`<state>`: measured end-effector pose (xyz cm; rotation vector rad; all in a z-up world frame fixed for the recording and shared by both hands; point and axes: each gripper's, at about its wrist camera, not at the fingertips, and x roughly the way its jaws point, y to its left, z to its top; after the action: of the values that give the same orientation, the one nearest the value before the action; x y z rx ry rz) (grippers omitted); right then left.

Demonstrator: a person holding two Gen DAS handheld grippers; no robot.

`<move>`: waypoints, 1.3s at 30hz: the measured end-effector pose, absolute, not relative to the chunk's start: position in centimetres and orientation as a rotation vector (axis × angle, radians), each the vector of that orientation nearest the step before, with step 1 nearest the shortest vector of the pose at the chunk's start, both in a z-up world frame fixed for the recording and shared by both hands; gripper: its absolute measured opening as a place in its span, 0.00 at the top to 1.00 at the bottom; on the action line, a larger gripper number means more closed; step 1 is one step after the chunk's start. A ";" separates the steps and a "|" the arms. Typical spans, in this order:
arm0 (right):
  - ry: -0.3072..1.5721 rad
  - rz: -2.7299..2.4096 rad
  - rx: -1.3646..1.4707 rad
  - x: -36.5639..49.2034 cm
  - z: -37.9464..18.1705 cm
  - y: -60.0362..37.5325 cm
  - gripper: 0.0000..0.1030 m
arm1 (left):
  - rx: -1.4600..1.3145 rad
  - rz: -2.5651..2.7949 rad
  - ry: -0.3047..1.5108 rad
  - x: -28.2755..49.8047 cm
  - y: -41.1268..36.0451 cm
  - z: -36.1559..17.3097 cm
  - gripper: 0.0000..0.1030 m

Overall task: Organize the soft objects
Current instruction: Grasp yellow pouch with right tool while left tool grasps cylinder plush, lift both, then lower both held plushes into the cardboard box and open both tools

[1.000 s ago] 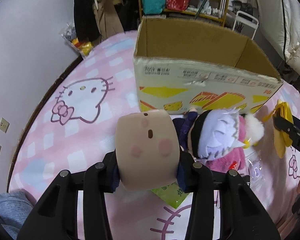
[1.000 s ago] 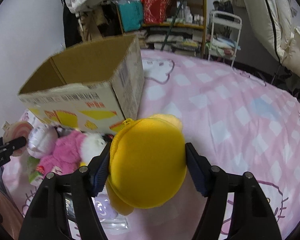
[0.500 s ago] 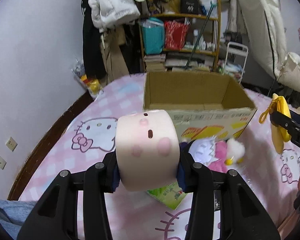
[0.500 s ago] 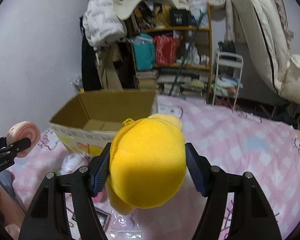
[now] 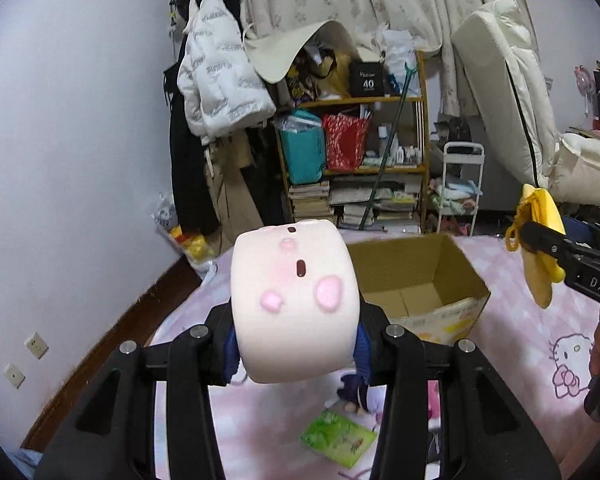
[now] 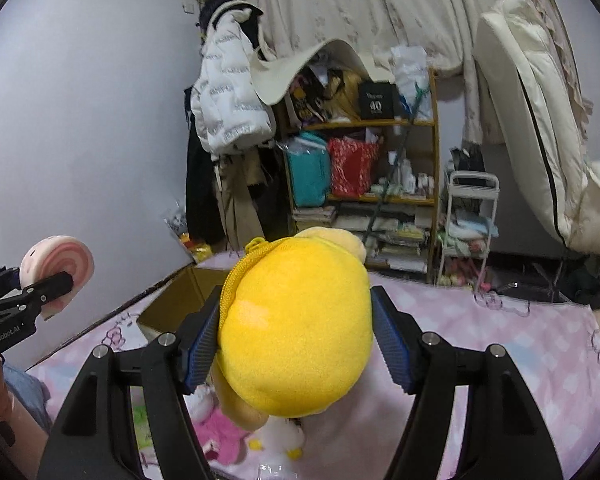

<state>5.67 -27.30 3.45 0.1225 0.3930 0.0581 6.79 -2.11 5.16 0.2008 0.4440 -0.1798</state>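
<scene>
Evidently we hold both toys high, the left gripper (image 5: 296, 346) clamping the pale pink cylindrical plush (image 5: 294, 304) and the right gripper (image 6: 296, 346) squeezing the round yellow plush pouch (image 6: 296, 328), to clear the open brown cardboard box (image 5: 420, 280) on the far right.

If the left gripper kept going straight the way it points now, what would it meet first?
Probably the cardboard box: the left gripper, shut on the pink roll plush, points over the bed toward its open top, with nothing visible between. Depth is uncertain; it might pass above, toward the shelf.

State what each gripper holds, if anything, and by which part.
The left gripper clamps the pink roll-shaped plush by its two flat ends. The right gripper squeezes the yellow plush across its round body's sides.
</scene>
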 end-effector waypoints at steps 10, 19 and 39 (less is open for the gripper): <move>0.354 0.095 0.027 9.4 4.9 -25.6 0.28 | 0.211 -0.229 0.363 10.3 -3.8 6.9 0.57; 0.328 0.130 0.055 11.0 2.9 -25.5 0.28 | 0.153 -0.257 0.405 13.4 -4.1 3.4 0.57; 0.437 0.188 0.097 14.5 -2.3 -25.5 0.27 | 0.153 -0.308 0.539 18.3 -5.8 -2.1 0.54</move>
<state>14.52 -25.50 -2.30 0.0971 0.4372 0.1885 18.32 -5.79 -2.11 0.1526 0.5389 -0.3078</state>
